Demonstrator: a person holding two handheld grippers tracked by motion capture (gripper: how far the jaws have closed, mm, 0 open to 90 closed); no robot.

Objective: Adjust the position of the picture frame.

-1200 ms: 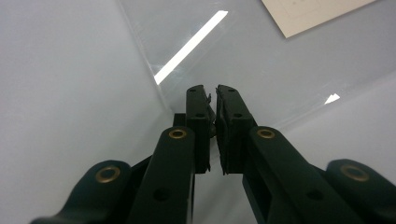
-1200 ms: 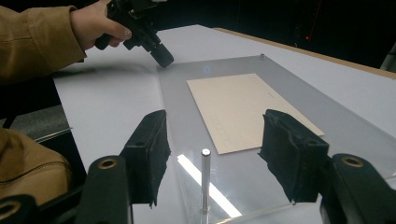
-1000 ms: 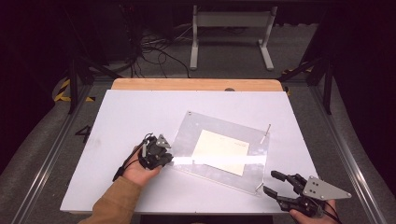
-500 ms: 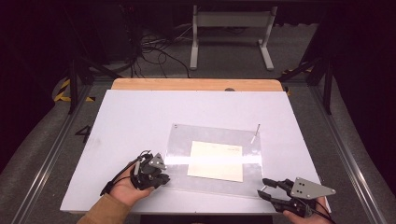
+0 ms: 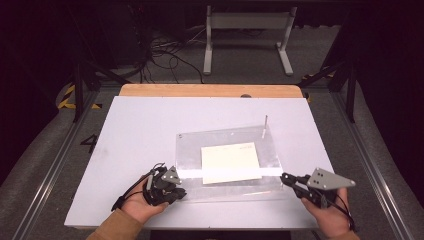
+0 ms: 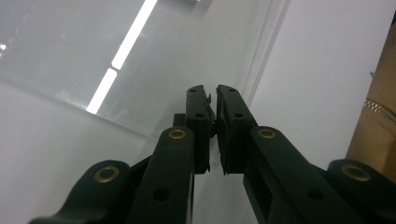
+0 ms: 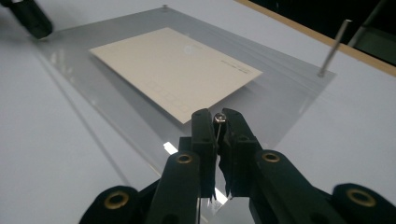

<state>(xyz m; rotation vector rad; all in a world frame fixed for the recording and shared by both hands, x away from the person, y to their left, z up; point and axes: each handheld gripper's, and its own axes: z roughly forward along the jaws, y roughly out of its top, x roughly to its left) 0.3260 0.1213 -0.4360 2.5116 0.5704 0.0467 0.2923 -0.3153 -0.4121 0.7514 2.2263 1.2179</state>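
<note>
A white table (image 5: 125, 150) carried a clear acrylic sheet (image 5: 225, 142), which lay flat near the table's front edge. On the middle of that sheet rested a cream paper card (image 5: 231, 162). A thin metal post (image 5: 264, 125) stood upright at the sheet's far right corner. The left gripper (image 5: 176, 192) sat at the sheet's near left corner, its jaws pinching the sheet's edge. The right gripper (image 5: 284, 177) was at the sheet's near right corner; its jaws had just been closing and pinched a small metal stud (image 7: 219, 116) standing there.
</note>
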